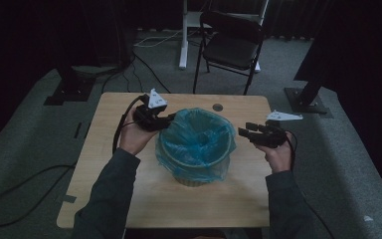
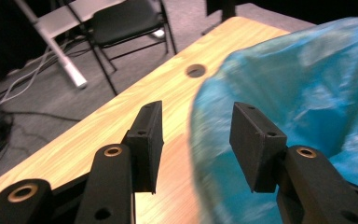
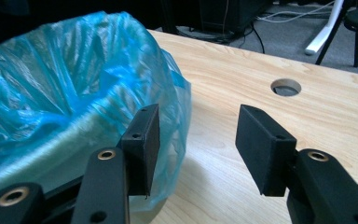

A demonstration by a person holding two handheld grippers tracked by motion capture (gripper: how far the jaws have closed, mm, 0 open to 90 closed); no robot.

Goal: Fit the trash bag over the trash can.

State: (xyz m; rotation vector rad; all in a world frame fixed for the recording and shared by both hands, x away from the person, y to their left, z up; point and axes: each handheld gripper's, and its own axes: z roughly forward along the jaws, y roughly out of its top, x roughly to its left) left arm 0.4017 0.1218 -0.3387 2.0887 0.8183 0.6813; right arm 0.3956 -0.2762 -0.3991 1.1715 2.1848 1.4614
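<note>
The room is dark, with a grey carpet floor and a light wooden counter in the middle. On the counter stands a bin lined with a blue plastic bag, whose edge is folded over the rim and hangs down the outside. The bin is near the centre of the counter, a little toward the far side.

The left tool is at the left rim of the bin. In the left gripper view its jaws stand wide apart, and the blurred edge of the bag lies in the gap between them; the pads do not press on it. The right tool is just beside the right side of the bin, a little apart from the bag. Its jaws are also wide apart, with only bare counter between them, and the bag is at the outer side of one jaw.

Behind the bin there is a round hole in the counter. Farther back on the floor stands a black folding chair, with cables lying to its left.
</note>
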